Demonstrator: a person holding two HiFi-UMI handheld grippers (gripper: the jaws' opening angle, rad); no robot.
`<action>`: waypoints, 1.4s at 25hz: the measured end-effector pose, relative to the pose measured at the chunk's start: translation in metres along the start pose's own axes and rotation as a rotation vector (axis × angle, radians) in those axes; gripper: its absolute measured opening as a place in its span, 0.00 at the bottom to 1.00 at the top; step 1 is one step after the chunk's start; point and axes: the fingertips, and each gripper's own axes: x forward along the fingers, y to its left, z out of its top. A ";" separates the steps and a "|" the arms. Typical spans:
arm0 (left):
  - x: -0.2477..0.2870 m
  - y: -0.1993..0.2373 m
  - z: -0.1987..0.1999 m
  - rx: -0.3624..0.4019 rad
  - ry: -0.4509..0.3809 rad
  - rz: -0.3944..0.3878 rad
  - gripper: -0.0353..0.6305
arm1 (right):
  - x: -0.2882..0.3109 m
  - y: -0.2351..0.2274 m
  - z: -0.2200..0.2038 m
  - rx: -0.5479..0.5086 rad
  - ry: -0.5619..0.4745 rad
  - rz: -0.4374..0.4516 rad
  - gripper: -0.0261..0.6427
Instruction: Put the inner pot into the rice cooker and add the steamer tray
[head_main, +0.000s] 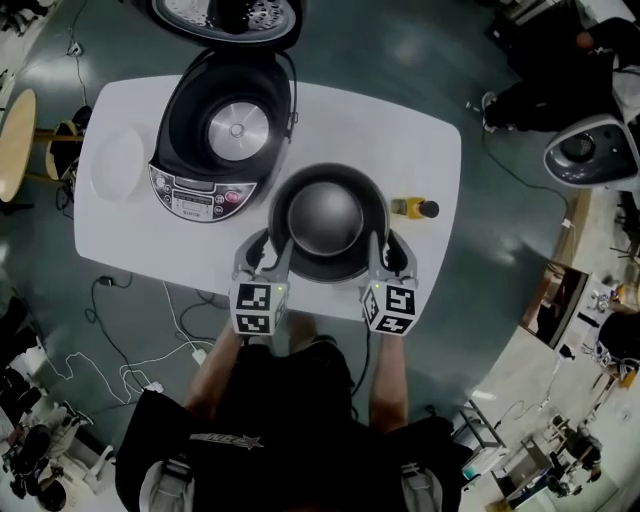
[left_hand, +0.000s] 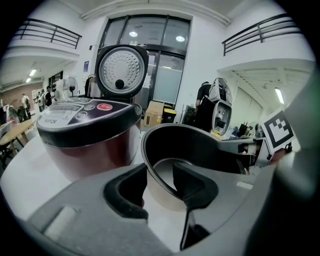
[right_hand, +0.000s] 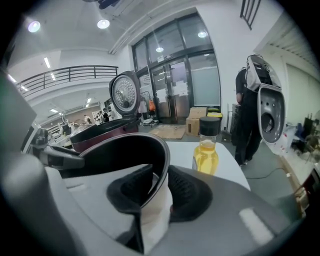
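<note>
Rice cooker is sitting at the table's back left, with its lid standing open behind it. A tray is lying to the cooker's left. The inner pot is sitting front-right of the cooker, and a bottle is lying just right of the pot. The left gripper and right gripper are straddling the pot's near rim, one on each side.

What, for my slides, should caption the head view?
Left tool and right tool straddle the pot rim beside the open cooker.

I see the inner pot as dark and satin-smooth inside, pale dull metal outside. Beside it, the rice cooker is glossy dark plastic with a shiny metal plate. Under it, the table is smooth matt white.
</note>
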 end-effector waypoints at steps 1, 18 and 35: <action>-0.002 -0.002 0.003 0.007 -0.008 -0.001 0.31 | -0.003 -0.001 0.003 0.000 -0.009 -0.005 0.19; -0.057 -0.015 0.090 0.076 -0.210 0.012 0.29 | -0.070 0.007 0.095 -0.015 -0.249 -0.033 0.18; -0.107 0.039 0.180 0.103 -0.404 0.038 0.27 | -0.091 0.067 0.201 -0.047 -0.465 -0.032 0.18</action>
